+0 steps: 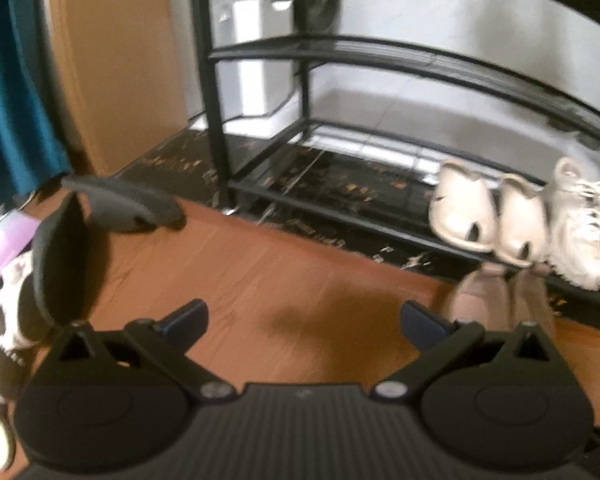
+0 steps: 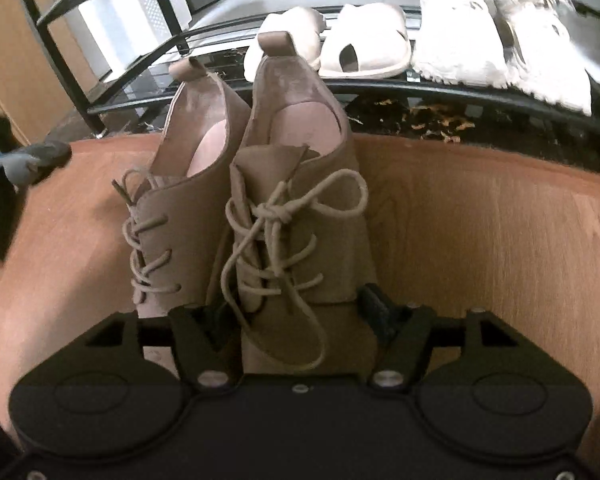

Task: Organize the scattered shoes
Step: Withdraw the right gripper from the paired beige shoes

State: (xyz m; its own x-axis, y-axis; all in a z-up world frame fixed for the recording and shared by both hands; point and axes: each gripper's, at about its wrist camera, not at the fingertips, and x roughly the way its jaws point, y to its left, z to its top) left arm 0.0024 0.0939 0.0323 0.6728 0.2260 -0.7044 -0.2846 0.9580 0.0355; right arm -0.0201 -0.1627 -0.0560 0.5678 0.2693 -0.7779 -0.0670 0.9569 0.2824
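Grey slippers (image 1: 124, 208) are seen lying on the wooden floor (image 1: 284, 272) at the left, near the left end of the black shoe rack (image 1: 260, 192). The left gripper (image 1: 304, 316) is held wide open above bare floor, with nothing between its fingers. Toward the right end of the rack's bottom shelf, white slippers (image 1: 484, 208) and white sneakers (image 1: 580, 220) are lined up. Two tan lace-up boots (image 2: 260, 208) are stood together just before that shelf's front edge, and the right one is gripped at its toe by the right gripper (image 2: 292, 316).
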